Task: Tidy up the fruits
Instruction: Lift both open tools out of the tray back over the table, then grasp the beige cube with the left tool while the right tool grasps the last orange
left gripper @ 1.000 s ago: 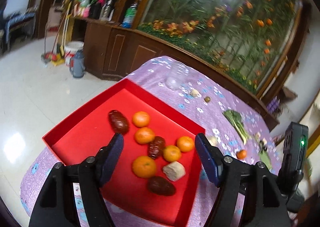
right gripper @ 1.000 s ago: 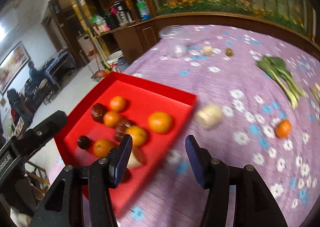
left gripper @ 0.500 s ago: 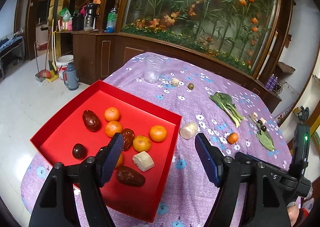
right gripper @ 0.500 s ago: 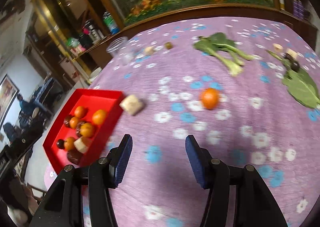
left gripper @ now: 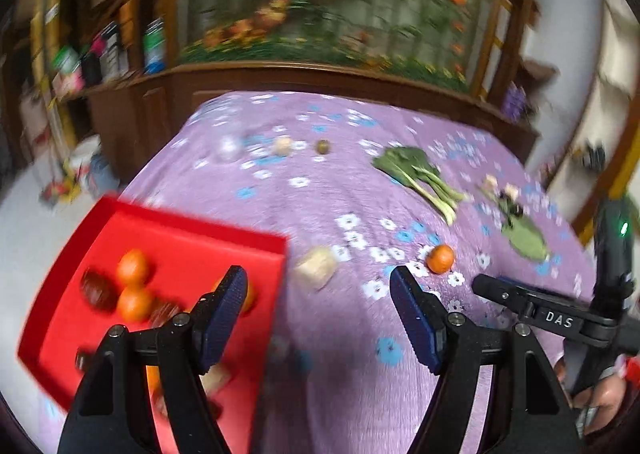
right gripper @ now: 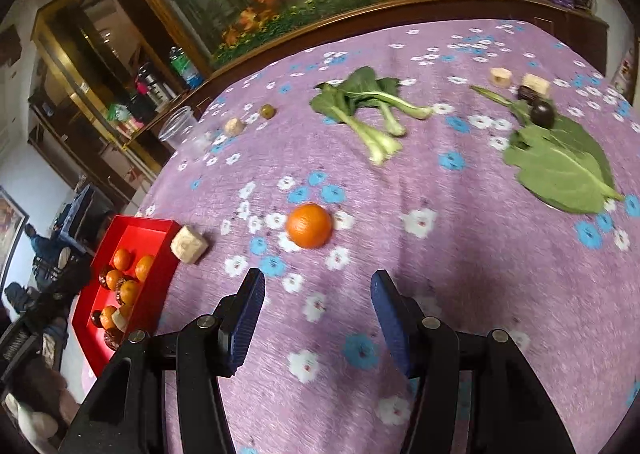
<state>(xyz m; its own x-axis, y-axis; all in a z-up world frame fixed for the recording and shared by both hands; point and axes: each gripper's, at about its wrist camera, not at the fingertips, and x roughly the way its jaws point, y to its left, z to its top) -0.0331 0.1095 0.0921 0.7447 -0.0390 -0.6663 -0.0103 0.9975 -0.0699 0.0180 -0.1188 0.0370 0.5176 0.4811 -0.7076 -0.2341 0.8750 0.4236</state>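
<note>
While over purple floral tablecloth point(right gripper: 460, 254) | right gripper point(right gripper: 316, 304) agape, empty | left gripper point(left gripper: 318, 306) agape, empty | orange point(right gripper: 309, 225) loose ahead, right of red tray point(right gripper: 158, 270) | dark wooden cabinets behind.

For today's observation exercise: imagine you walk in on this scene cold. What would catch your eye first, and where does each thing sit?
The bright red tray at the table's left edge stands out, filled with small oranges and dark fruits. One lone orange sits apart on the purple flowered tablecloth, just ahead of the open right gripper. Farther back lie a leafy bok choy and, to the right, a large green leaf.
</note>
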